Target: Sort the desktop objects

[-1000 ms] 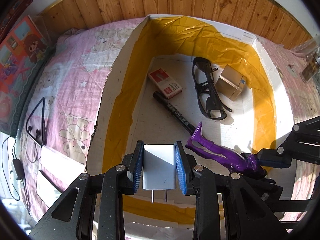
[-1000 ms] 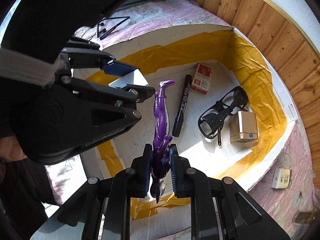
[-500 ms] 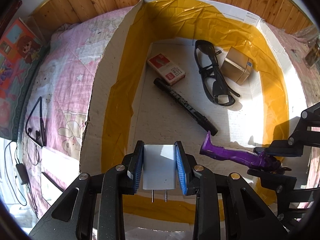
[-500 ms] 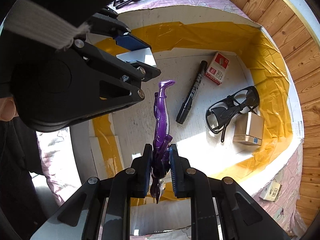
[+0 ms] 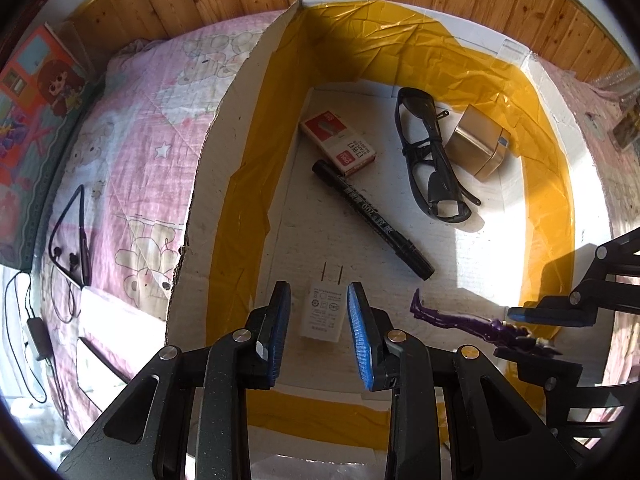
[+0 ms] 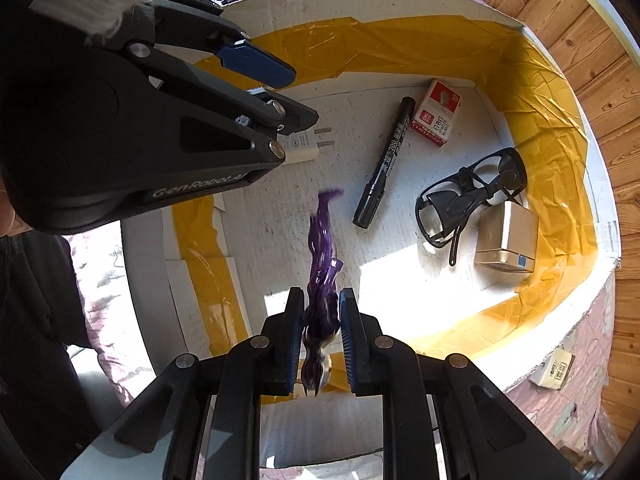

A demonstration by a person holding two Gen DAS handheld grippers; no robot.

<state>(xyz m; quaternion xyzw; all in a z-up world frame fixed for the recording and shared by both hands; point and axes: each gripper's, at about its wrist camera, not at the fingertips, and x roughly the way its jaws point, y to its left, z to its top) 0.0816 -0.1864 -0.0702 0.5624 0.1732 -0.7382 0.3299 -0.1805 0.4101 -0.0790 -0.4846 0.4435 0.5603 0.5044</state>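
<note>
The left gripper has let go: its jaws now stand apart, the white charger lying on the box floor between them. The right gripper has loosened around the blurred purple figurine.

Left claw gapes, blue pads spread wide; right claw parted slightly, fingers level, beside it.
</note>
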